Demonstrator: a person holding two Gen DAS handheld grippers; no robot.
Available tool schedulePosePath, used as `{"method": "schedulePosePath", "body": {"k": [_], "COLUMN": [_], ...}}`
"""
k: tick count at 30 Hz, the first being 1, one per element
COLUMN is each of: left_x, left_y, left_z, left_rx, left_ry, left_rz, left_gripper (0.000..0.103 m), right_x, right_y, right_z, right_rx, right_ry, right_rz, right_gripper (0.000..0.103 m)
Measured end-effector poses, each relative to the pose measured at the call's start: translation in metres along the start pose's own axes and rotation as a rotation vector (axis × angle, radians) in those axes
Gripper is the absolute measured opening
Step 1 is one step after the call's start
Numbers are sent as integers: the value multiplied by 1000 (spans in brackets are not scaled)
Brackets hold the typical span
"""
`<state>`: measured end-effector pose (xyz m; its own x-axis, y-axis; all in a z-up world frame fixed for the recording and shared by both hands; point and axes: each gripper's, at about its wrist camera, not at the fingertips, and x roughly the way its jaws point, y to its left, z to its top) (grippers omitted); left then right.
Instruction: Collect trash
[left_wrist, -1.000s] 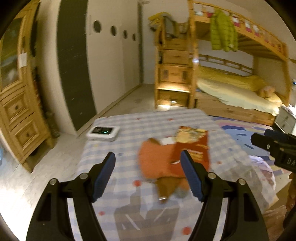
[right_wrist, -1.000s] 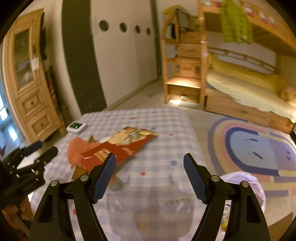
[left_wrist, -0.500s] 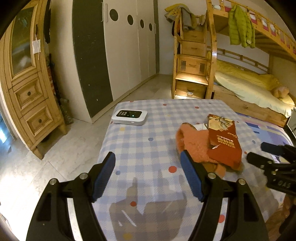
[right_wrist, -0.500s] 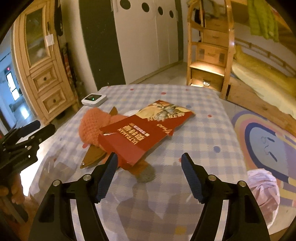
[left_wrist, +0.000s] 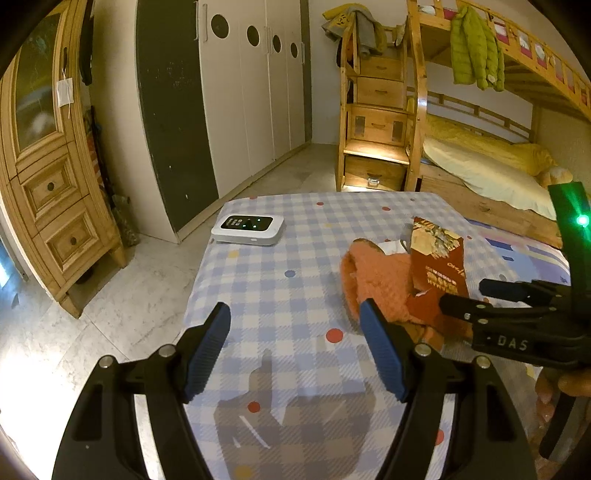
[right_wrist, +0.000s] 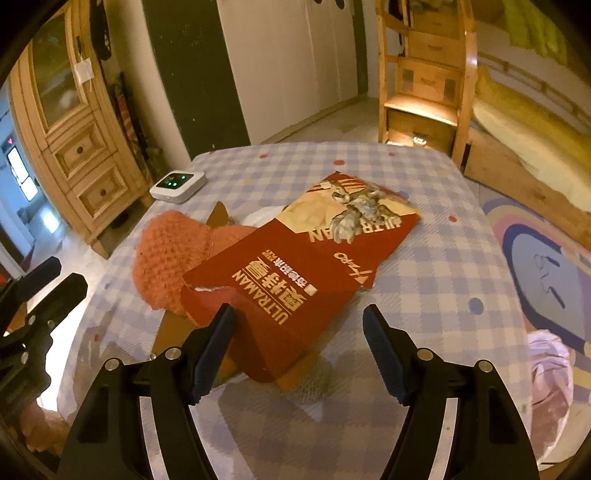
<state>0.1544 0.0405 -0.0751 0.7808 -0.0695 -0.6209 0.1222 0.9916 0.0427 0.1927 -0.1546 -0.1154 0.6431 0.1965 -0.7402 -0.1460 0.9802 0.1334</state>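
Right now the right tool is wide, empty; red carton runs lower-centre to upper-right, near end between pads. Left tool wide, farther off.

Glossy cardboard box on cloth (checked) tablecloth.

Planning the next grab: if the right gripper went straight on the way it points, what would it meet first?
Most likely the near end of the torn red cardboard box, which lies between the open fingers of the right gripper. The box rests on an orange knitted hat; depth is hard to judge.
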Motion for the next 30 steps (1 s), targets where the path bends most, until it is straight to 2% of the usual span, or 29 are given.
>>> {"method": "schedulePosePath", "body": {"k": [4,6,8,9,11,12,18,23,26,30], "left_x": [4,4,4,4,5,5,3,3,3,4], "left_y": [-3,-6,-7,-8,-11,-11,-15,-11,-9,-5], "left_z": [0,0,0,0,0,0,1,2,1,1], "left_rx": [4,6,11,13,18,20,21,10,4,4], "left_ry": [12,15,14,14,14,14,5,1,5,9], "left_rz": [3,3,4,3,4,4,2,4,4,7], "left_gripper": [71,71,71,71,71,71,71,71,71,71], "right_x": [3,-1,-6,-8,-13,-15,-28,-33,-30,-22], "right_y": [-7,-6,-5,-3,-4,-4,-11,-10,-7,0], "right_z": [1,0,-3,-4,-7,-8,-13,-16,-15,-12], "right_rx": [46,36,17,7,-8,-15,-9,-28,-28,-10], "right_ry": [14,8,-5,-10,-22,-26,-58,-77,-72,-52], "right_rz": [50,58,43,40,39,35,26,23,43,76], "right_gripper": [70,62,42,40,29,29,34,49,65,68]}}
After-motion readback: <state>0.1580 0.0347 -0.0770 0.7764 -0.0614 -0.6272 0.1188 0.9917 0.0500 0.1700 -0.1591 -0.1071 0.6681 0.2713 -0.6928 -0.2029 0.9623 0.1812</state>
